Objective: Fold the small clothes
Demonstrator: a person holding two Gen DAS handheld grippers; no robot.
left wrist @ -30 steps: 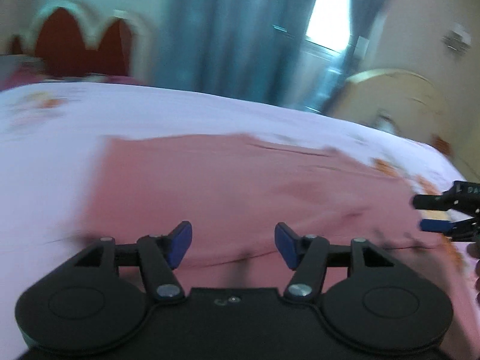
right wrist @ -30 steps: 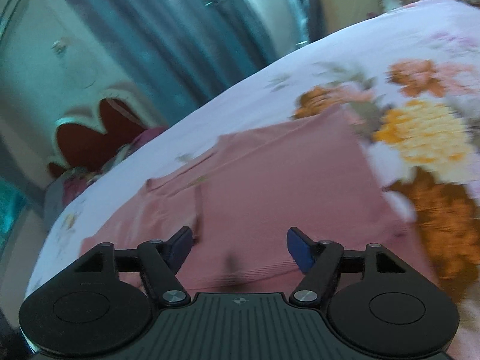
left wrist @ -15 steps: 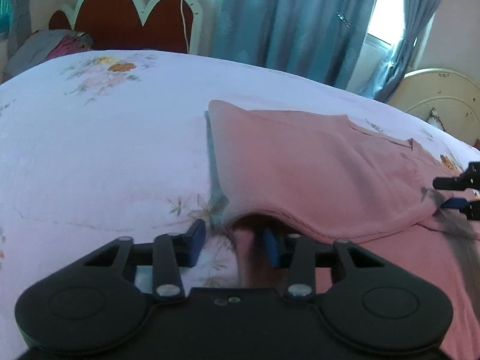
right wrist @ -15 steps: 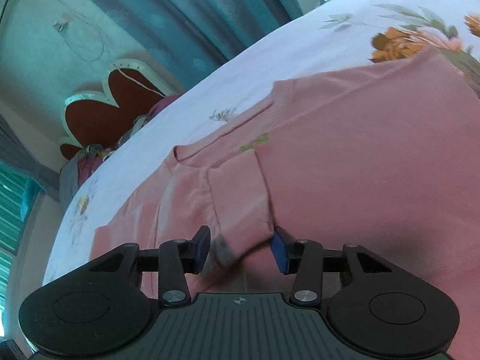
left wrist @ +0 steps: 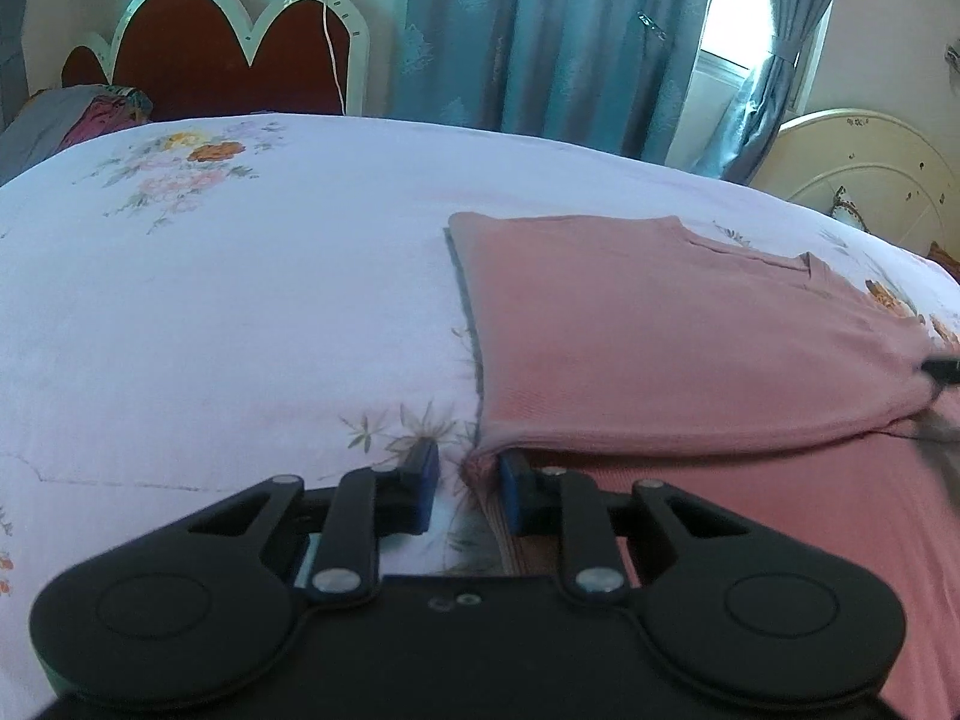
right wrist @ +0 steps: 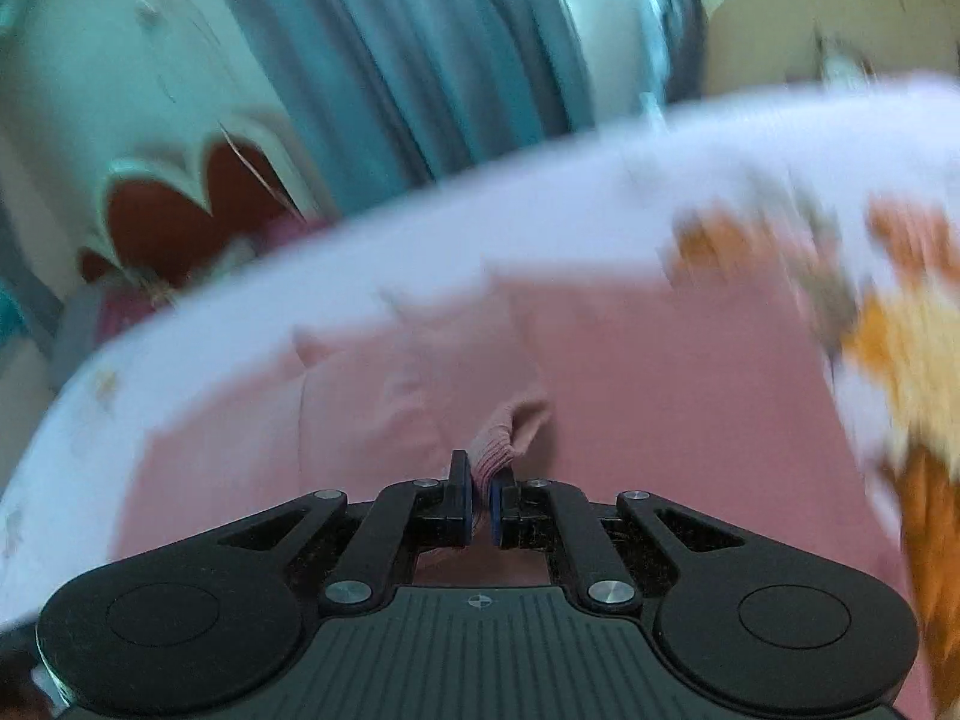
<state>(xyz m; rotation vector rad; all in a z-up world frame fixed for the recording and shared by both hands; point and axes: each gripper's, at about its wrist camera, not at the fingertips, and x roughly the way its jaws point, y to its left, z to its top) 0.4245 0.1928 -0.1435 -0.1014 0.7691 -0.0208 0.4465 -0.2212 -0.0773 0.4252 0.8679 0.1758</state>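
Note:
A pink T-shirt lies on the floral bedsheet, its upper layer folded over the lower part. My left gripper sits at the shirt's left hem corner; the jaws stand a narrow gap apart with the pink edge between them. The right gripper's tip shows at the left wrist view's right edge. In the blurred right wrist view my right gripper is shut on a bunched piece of the pink shirt, lifting it slightly.
A red scalloped headboard and a pile of cloth stand at the far left. Blue curtains and a window are behind the bed. A cream footboard is at the right.
Both grippers have closed from wide open onto the shirt's edge. The left one narrowed further at the hem corner; the right one shut on bunched fabric and is moving, blurring its view.

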